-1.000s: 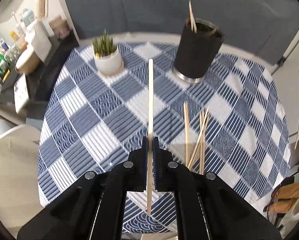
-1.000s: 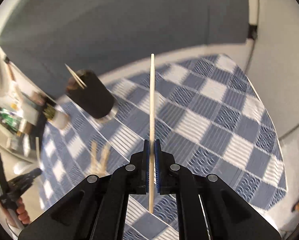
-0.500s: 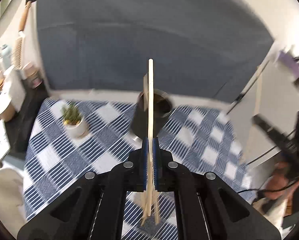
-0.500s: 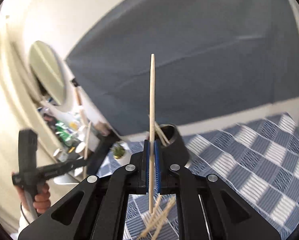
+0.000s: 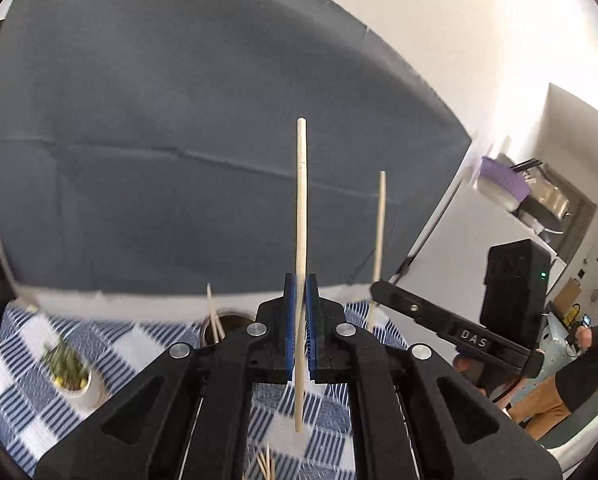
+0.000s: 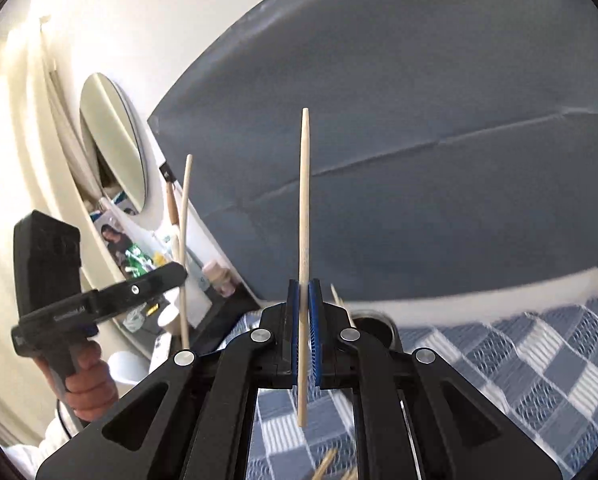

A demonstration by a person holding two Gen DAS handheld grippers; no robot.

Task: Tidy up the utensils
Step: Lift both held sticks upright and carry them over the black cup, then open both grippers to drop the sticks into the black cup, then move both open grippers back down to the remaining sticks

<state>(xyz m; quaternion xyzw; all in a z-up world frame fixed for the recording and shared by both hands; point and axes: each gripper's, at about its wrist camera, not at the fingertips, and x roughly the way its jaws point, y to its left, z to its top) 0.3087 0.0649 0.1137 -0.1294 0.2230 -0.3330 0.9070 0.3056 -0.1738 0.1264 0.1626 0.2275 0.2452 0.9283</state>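
Left wrist view shows the left gripper (image 5: 300,320) pinching a pale wooden chopstick (image 5: 301,216) upright between its blue pads, and the right wrist view shows the right gripper (image 6: 304,320) clamped the same way on a second chopstick (image 6: 304,208). A second ago both cameras looked down on the checked tablecloth (image 5: 23,344); now they have swung up toward the grey backdrop (image 5: 179,140), so both sticks have been lifted clear of the table and are, by my judgement, on their way to the dark holder (image 5: 229,322). That holder sits just behind the left gripper's fingers with a few sticks already poking out of it. More loose chopsticks (image 5: 266,465) lie on the cloth below, still to be gathered. A small potted plant (image 5: 70,372) stands left of the holder, apart from it. With both grippers close together, the two sticks could cross at the holder's mouth.
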